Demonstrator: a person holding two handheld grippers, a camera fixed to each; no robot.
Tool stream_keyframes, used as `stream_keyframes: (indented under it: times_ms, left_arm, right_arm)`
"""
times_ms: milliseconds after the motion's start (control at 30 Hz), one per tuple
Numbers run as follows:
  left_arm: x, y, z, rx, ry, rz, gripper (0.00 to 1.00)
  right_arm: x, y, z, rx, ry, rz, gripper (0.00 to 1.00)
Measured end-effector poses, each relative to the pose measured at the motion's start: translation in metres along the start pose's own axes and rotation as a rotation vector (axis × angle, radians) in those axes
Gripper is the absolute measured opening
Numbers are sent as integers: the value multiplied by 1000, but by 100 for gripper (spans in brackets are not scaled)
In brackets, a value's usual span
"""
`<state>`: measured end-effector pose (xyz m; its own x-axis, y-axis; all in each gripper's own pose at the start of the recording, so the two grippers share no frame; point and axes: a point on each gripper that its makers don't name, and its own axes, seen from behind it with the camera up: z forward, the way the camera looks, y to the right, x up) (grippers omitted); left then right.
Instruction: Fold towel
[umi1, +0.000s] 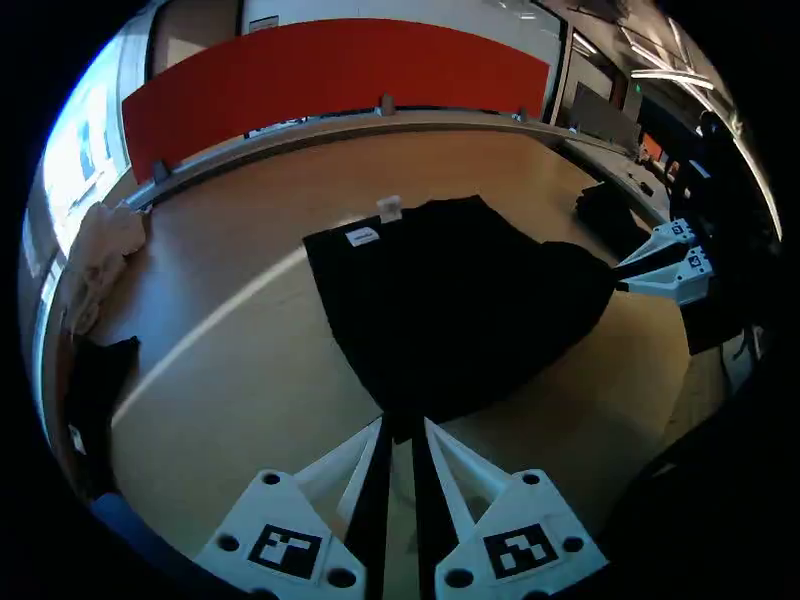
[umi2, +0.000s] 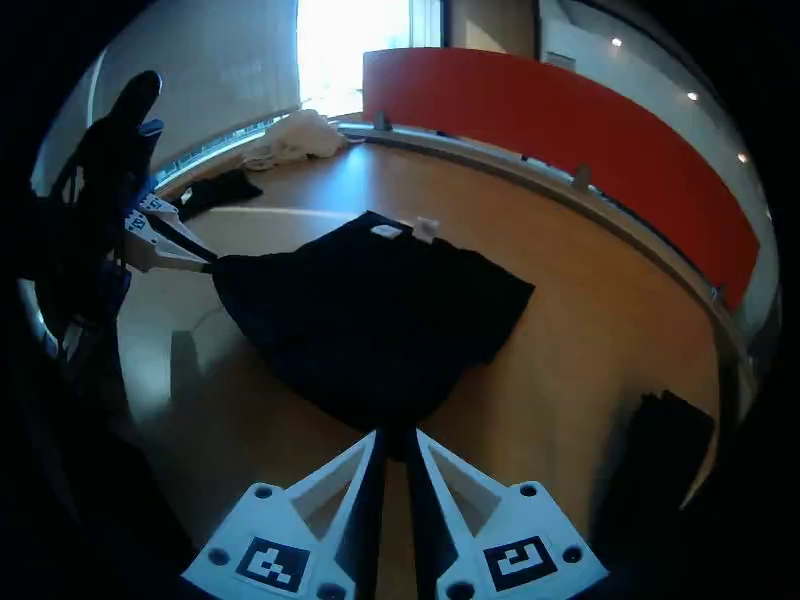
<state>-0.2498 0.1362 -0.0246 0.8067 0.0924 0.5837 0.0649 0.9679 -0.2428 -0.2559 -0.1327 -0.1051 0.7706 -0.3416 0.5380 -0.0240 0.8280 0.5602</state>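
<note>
A black towel (umi1: 450, 300) lies spread on the wooden table (umi1: 230, 350), with white tags at its far edge. My left gripper (umi1: 400, 432) is shut on the towel's near corner. In the right gripper view the same towel (umi2: 370, 310) stretches away from my right gripper (umi2: 396, 432), which is shut on another corner. Each gripper also appears in the other's view: the right gripper (umi1: 625, 275) at the towel's right corner, the left gripper (umi2: 205, 262) at its left corner, held by a dark-gloved hand (umi2: 115, 150). The gripped corners look slightly raised.
A cream cloth (umi1: 100, 250) and a dark cloth (umi1: 100, 375) lie at the table's left side. Another dark cloth (umi1: 610, 210) sits at the far right. A red partition (umi1: 330, 75) runs behind the table's back rail.
</note>
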Motion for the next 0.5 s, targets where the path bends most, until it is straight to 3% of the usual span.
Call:
stream_keyframes:
  times_ms: [500]
  left_arm:
    - [12,10,-43,-8,16,-45,13]
  right_arm:
    - [26,-15,-45,16,18,-18,14]
